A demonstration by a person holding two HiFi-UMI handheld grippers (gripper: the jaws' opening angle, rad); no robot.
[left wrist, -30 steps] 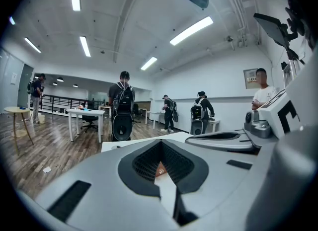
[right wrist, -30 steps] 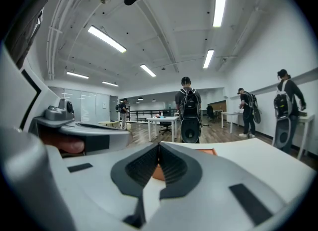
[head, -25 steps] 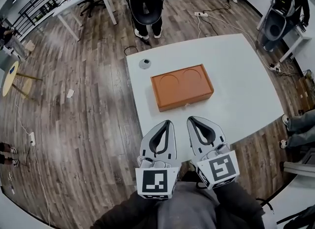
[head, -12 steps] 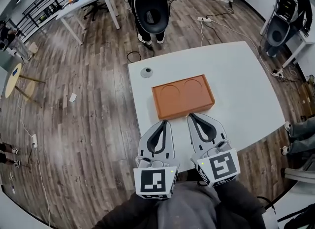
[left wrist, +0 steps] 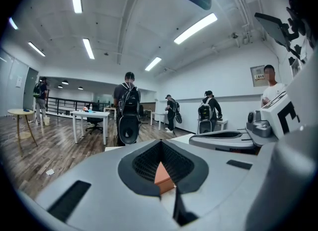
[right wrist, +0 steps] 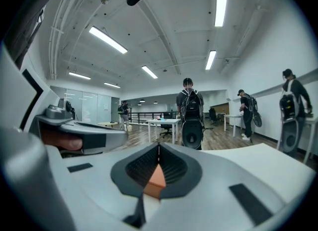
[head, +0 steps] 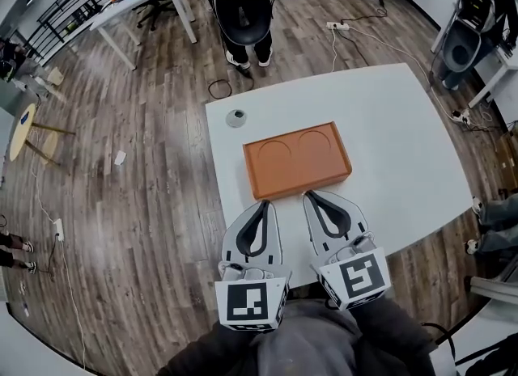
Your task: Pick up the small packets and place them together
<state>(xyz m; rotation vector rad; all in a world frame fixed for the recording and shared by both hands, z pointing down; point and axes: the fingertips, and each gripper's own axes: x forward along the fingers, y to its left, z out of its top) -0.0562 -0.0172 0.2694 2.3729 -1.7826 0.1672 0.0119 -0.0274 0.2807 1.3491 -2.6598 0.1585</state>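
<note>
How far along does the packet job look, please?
Nothing looks done: no packets show on the white table, only an orange box and a small grey disc. Nothing is in hand: the left hand-held gripper and right hand-held gripper are shut and empty. Everything is left.

Bright ceiling strips [right wrist: 220, 1] (fisheye-bent edges)

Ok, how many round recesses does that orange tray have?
2, side by side in the orange tray: left recess and right recess. Both look empty.
</note>
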